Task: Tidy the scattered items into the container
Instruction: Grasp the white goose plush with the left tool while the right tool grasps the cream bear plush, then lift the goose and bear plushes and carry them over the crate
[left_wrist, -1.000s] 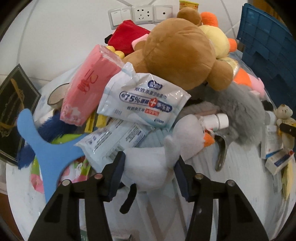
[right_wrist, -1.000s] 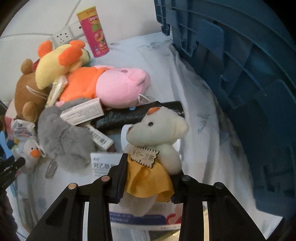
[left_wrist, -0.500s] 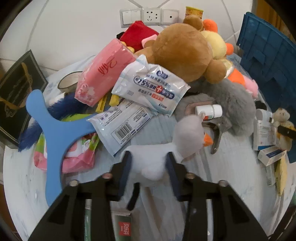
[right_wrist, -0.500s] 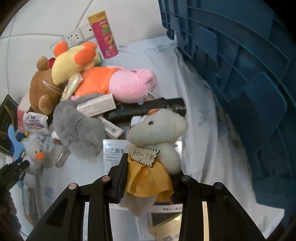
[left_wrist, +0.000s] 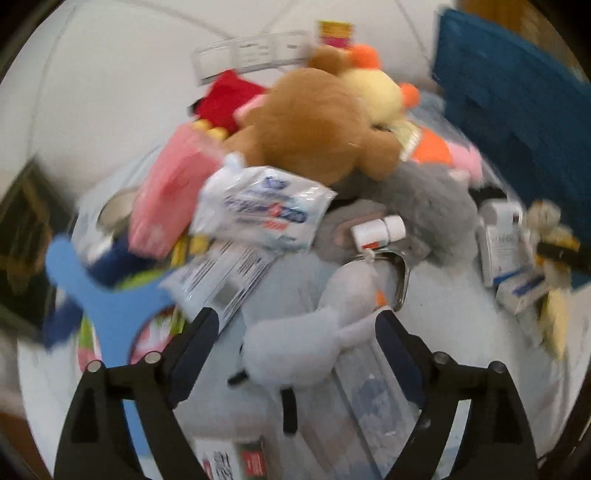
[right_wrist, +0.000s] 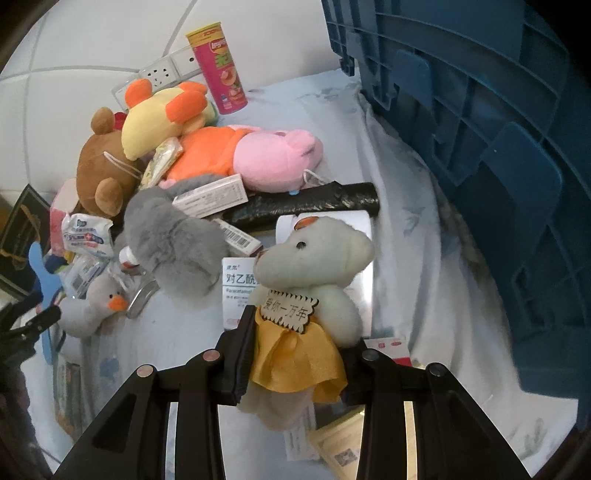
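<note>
ok so on my right gripper (right_wrist: 295, 354) I've got the little cream bear in the yellow skirt (right_wrist: 310, 295) pinched between both pads, lifted clear of the medicine boxes (right_wrist: 236, 291) under it. The blue crate (right_wrist: 480, 147) sits just to the right of it, its ribbed wall filling that side of the view

Left gripper (left_wrist: 295, 332) is blurry, but its jaws are opening wide and the white plush duck (left_wrist: 314, 339) lies between them on the pale cloth (left_wrist: 443, 325), pads not pressing on it. From the right camera the duck sits at the left edge of the pile, orange beak showing

Rest of the heap is behind: brown teddy (left_wrist: 314, 125), grey fluffy toy (right_wrist: 170, 240), pink pig plush (right_wrist: 273, 158), wet wipes pack (left_wrist: 262, 206), a chips can (right_wrist: 219, 70) standing by the wall sockets (right_wrist: 166, 70)
</note>
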